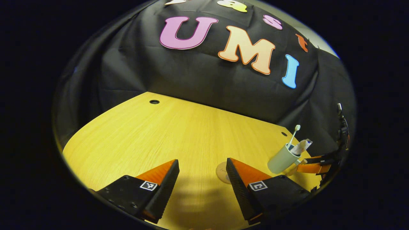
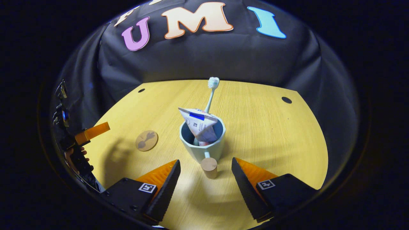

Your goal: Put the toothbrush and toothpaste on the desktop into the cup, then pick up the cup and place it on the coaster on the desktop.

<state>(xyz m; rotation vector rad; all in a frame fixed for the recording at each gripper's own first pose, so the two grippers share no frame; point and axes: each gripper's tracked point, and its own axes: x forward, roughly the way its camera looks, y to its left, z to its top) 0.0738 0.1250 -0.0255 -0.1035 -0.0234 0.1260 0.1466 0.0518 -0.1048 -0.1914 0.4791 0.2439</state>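
Coaster [image 2: 146, 140] beside loaded cup [image 2: 202, 147]

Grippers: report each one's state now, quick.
Left gripper: open, holding nothing.
Right gripper: open, holding nothing, the cup handle between its fingers.

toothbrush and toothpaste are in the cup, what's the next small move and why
Probably ease the right gripper forward so its open fingers come either side of the cup's wooden handle, then close. The toothbrush and toothpaste already stand in the cup, which sits on the desktop, apart from the coaster to its left.
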